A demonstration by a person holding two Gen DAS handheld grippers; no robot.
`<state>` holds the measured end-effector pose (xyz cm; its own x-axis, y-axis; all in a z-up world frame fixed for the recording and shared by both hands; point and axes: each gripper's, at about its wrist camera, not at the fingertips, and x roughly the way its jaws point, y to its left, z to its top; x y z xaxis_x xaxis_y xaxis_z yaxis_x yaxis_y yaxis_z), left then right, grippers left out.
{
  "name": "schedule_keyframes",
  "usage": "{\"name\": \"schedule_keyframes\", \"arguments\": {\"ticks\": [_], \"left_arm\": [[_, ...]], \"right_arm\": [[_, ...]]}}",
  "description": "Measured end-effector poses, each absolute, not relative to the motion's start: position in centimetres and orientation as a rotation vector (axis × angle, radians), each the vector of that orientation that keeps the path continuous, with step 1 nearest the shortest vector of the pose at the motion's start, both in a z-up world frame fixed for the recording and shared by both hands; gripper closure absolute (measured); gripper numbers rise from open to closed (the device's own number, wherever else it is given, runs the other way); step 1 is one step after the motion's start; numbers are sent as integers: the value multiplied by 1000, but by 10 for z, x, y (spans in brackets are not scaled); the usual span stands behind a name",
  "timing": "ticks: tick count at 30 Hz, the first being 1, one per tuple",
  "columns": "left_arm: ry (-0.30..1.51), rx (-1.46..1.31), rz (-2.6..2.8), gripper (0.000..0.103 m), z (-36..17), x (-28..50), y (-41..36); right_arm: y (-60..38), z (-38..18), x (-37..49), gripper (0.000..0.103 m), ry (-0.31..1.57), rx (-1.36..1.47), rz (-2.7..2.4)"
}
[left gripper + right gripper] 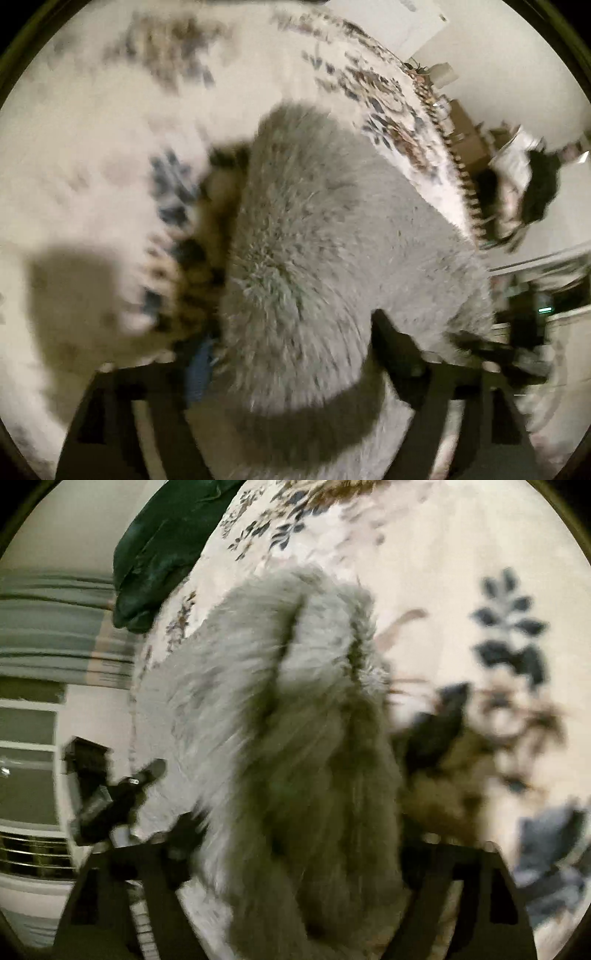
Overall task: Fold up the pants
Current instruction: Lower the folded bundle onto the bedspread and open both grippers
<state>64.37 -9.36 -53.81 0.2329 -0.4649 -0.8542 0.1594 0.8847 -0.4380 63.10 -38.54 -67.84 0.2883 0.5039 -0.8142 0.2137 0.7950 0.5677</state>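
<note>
Looking along my left claw [295, 328], I see its two dark fingers spread wide, and the grey fluffy pants [314, 221] lie between them and run away ahead of the claw. The right finger [402, 354] stands against the edge of the fur, the left one is blurred at the other side, and I cannot see either pad pressing the cloth. The pants reach from just under the claw up to a rounded end far ahead, on a pale bedspread [92, 155] with blue and brown flowers. To the left of the claw a dark shadow falls on this bedspread. To the right, near the edge of the pants, the other claw shows as a dark shape. Farther right the bedspread ends and there is blurred clutter beside a light wall.

At my right claw [295, 775] the fingers also stand wide apart. The fluffy pants [277, 701] fill the space between them as a thick bunch with a deep crease ahead of the claw. The right finger [439, 727] is close beside the fur, but the picture is too blurred to tell if it touches. The flowered bedspread [424, 572] lies ahead and to the right of the claw. To the left and a little ahead the left claw rests at the border of the pants. Far ahead on the left a dark green cloth [159, 554] lies at the edge of the bed.
</note>
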Motion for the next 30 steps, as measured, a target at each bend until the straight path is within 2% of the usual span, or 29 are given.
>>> {"name": "schedule_keyframes", "arguments": {"ticks": [3,9,10,16,20,30], "left_arm": [[1183,-123,-334,14,-507,623,-96],[1080,62,-180,14,-465,581,-102],[1075,77,-164,14,-456,567,-105],[1035,105,-147,14,-404,519,-124],[987,109,-153,14,-349,474,-129],[882,97,-137,14,-205,346,-140]], "right_arm": [[-386,-636,613,5,1262,427,16],[-364,-559,559,0,1151,183,-256],[-383,-540,552,0,1135,178,-277],[-355,-453,495,0,1076,187,-344],[-346,-397,459,0,1033,167,-327],[-329,-211,328,0,876,121,-281]]}}
